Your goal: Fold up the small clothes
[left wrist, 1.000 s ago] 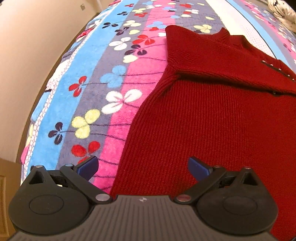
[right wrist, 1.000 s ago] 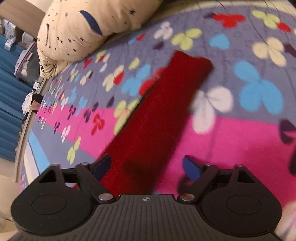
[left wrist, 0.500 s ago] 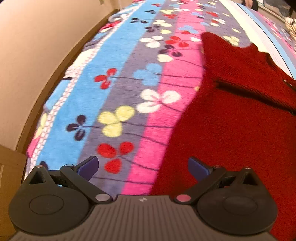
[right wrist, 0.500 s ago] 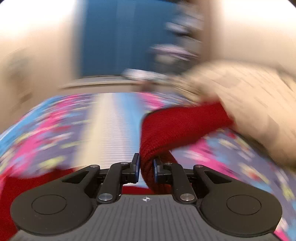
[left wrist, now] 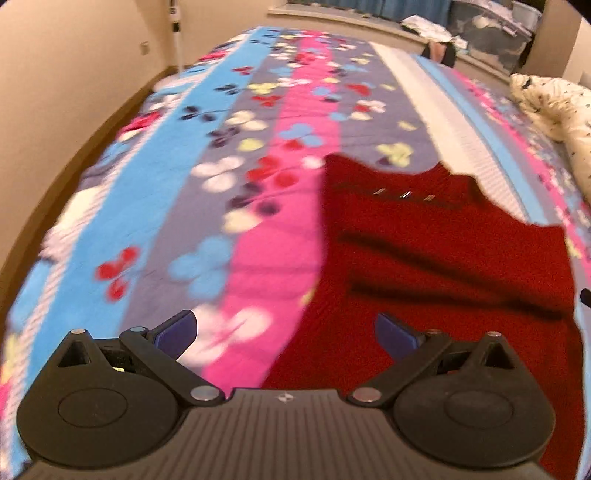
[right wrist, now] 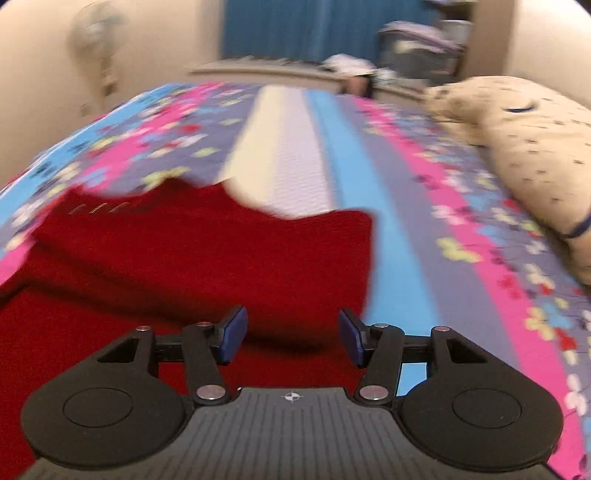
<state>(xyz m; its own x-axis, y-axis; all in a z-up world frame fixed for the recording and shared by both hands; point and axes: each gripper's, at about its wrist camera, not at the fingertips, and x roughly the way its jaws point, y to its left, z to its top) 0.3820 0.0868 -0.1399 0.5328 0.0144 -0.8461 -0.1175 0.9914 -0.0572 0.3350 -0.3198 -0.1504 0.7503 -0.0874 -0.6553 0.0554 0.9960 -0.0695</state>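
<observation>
A red knit sweater [left wrist: 443, 266] lies flat on the flowered bedspread [left wrist: 258, 166], both sleeves folded across its body. My left gripper [left wrist: 286, 332] hovers open over the sweater's left edge, one blue pad above the pink stripe and the other above red knit. In the right wrist view the sweater [right wrist: 203, 258] fills the lower left, with the folded sleeve lying across it. My right gripper [right wrist: 291, 338] is above the sweater's right side; its jaws are opening and nothing is pinched between them.
A cream patterned pillow [right wrist: 524, 147] lies at the right side of the bed. Beyond the bed's far end are a low shelf with clutter [left wrist: 424, 26] and blue curtains [right wrist: 314, 29]. A beige wall [left wrist: 55, 92] runs along the left.
My right gripper, shut on the red sleeve half a second ago, has let it go over the sweater's body and opened. My left gripper stayed open and tipped up, showing more of the bed.
</observation>
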